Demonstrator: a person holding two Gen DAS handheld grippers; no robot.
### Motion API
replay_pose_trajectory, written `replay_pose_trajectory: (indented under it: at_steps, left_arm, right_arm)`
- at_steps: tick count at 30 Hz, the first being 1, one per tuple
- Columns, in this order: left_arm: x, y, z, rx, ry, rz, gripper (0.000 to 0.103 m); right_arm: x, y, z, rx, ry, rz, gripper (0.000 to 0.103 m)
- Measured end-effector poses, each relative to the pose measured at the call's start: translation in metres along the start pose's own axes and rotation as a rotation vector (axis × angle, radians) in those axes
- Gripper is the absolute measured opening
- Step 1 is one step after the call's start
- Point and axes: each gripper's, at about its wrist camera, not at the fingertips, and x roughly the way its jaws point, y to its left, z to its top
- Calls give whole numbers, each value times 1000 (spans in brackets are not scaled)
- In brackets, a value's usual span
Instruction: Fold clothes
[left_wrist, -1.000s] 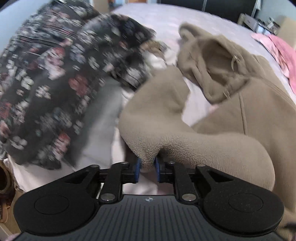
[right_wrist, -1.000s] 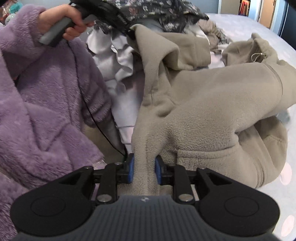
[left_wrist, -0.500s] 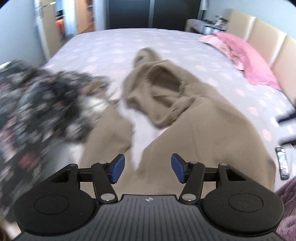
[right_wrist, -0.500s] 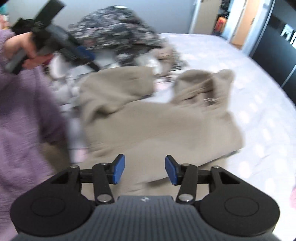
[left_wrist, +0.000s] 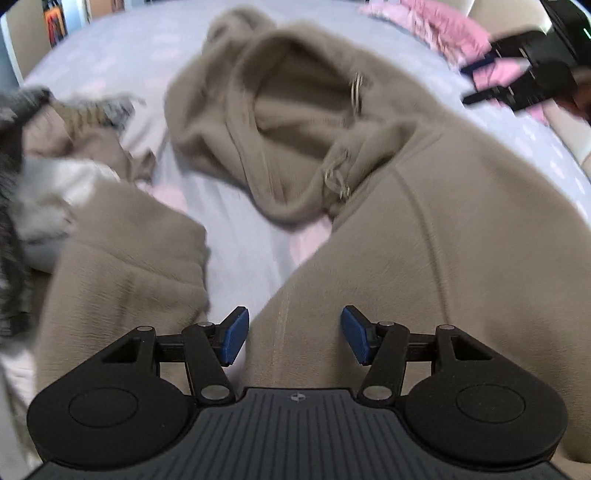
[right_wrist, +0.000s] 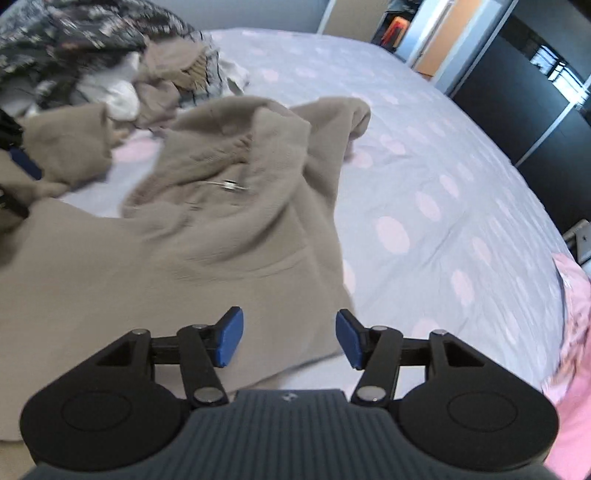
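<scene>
Hoodie (left_wrist: 424, 206) of beige fleece lies spread on the bed (right_wrist: 424, 192), hood toward 12 o'clock in both views. Laying it out flat seems to be the step in hand; no fold is made yet. The left gripper (left_wrist: 294, 338) is about half open and holds nothing, though the body cloth lies under it. The right gripper (right_wrist: 288, 339) is opening, also with nothing between the pads, above the hem edge. Next, I think, each gripper must take a sleeve or side and bring it across. At 10 o'clock a pile of other clothes (right_wrist: 92, 55) touches one sleeve, perhaps covering its cuff; the blur hides this. A pink cloth (left_wrist: 443, 22) lies well apart.
</scene>
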Motion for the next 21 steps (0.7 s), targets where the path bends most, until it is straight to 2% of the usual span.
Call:
replay_pose_trajectory:
  at_steps: [4,6,8,13,15,17,21]
  left_arm:
    - [22,6,-4,8,51,-15,62]
    - [34,11,-6,-7,84,-19,63]
    - [46,15,-7,-18,116,-21,68]
    - [53,10,-9,-9,138,-5,73]
    - [54,7,-11,-17,140,7,74]
    - [54,3,-16,-6,130,26,75]
    - [51,-3,-25,-7,114,41,73]
  right_arm:
    - [44,-31,5,-46,42,57,70]
    - [65,-43,7,-36,60,80,71]
    - [85,-53,7,-22,78,101,72]
    - [131,-56,0,24,140,173,76]
    - [144,-51,-6,47,152,213,71]
    - [143,-46,-11,62,140,242,53]
    - [128,-35,-21,30,157,247,41]
